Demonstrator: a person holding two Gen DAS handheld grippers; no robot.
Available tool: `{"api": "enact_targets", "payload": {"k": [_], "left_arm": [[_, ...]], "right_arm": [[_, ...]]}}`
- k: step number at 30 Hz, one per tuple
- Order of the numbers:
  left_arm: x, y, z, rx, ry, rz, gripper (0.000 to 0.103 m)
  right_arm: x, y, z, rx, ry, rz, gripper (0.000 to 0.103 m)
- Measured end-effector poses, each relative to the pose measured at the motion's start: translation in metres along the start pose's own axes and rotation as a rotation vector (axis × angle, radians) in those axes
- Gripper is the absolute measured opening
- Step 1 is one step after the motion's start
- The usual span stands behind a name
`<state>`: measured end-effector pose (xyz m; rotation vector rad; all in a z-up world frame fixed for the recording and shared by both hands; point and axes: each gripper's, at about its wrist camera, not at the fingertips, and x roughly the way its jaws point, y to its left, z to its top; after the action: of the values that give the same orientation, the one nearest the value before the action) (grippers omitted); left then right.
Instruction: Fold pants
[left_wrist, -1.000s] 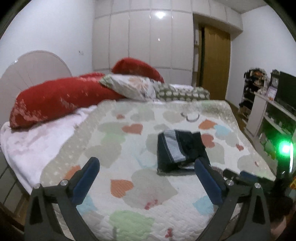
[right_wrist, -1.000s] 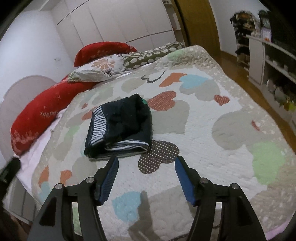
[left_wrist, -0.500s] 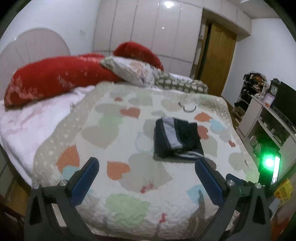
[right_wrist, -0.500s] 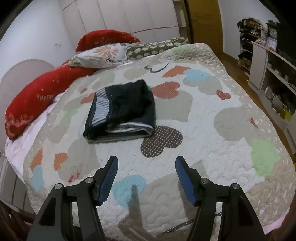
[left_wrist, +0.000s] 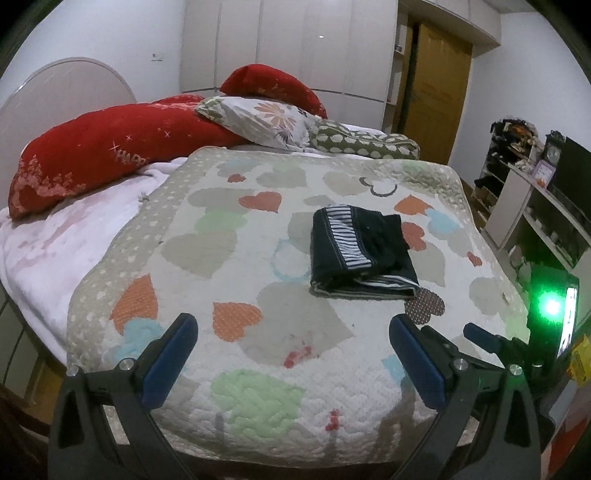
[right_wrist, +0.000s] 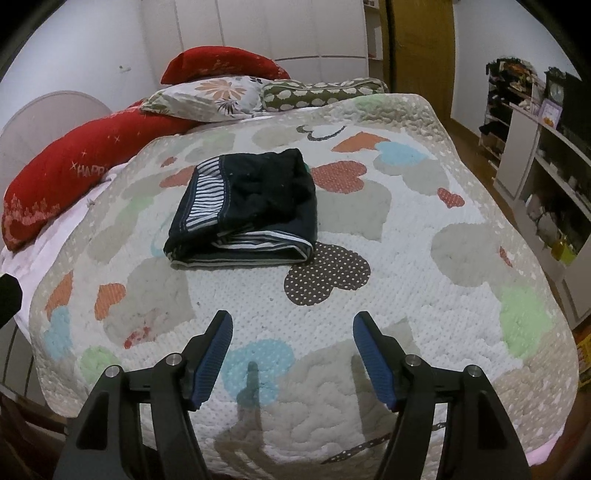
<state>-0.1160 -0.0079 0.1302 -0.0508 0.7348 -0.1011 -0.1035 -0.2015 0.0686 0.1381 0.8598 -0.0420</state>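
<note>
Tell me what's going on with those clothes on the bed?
A person holds a gripper in each hand above a heart-patterned quilt. The dark pants lie folded in a neat bundle on it, striped waistband showing. Nothing touches them: the left gripper and the right gripper both hang open and empty near the bed's edge. The folding looks finished.

Both wrist views look down and forward across the quilt from its near edge. The right view sits closer; both share the folded pants and far pillows.
</note>
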Motion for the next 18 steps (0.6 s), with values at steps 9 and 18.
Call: {"api": "enact_targets", "payload": {"k": [9,18], "left_arm": [[0.0027,-0.0012,-0.0019,0.0,0.015,-0.012,0.103],[0.0092,-0.0039,-0.0059,0.017,0.038,-0.019,0.103]], "right_arm": [[0.0026,0.0029,-0.0022,-0.012,0.006,-0.01,0.073],[0.004,0.0048,-0.0051,-0.031,0.006,-0.027,0.073]]}}
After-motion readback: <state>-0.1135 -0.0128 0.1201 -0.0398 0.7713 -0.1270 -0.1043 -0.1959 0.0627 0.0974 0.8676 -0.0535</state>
